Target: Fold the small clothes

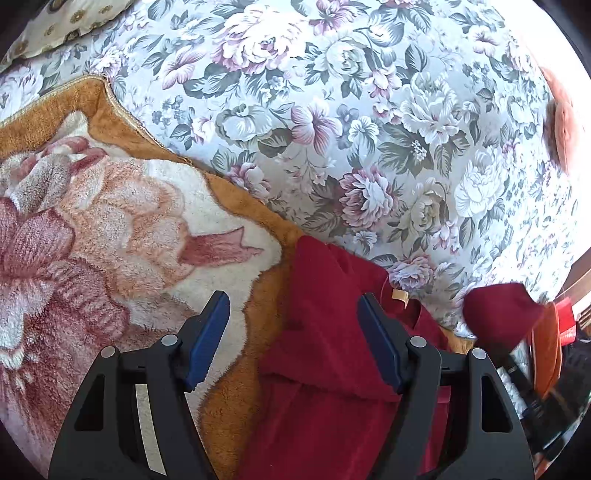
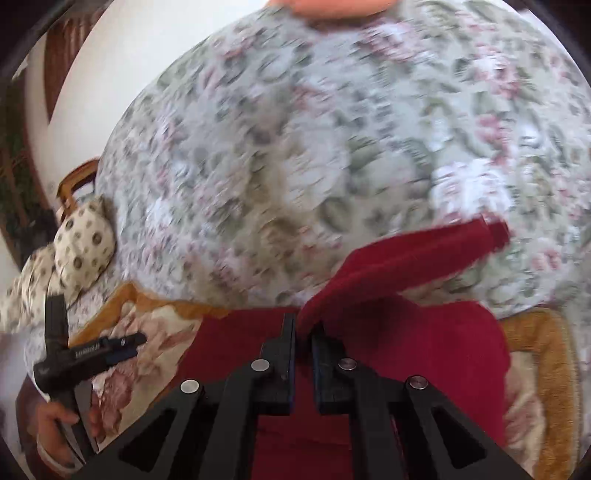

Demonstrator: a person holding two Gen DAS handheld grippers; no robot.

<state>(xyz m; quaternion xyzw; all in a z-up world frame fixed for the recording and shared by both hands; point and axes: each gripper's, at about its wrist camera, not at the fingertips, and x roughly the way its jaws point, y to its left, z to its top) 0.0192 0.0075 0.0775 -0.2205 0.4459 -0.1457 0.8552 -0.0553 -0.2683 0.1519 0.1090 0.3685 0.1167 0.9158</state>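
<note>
A dark red garment lies on a plush orange-bordered blanket over a floral bedspread. My left gripper is open and empty, hovering over the garment's left edge and the blanket. In the right wrist view my right gripper is shut on a sleeve or flap of the red garment and holds it lifted, with the rest of the garment flat below. The left gripper also shows at the left of that view, open. The right wrist view is motion-blurred.
A patterned cream pillow lies at the bed's far left, also in the left wrist view. An orange-pink cushion sits at the bed's right edge. A wooden chair stands beyond the bed.
</note>
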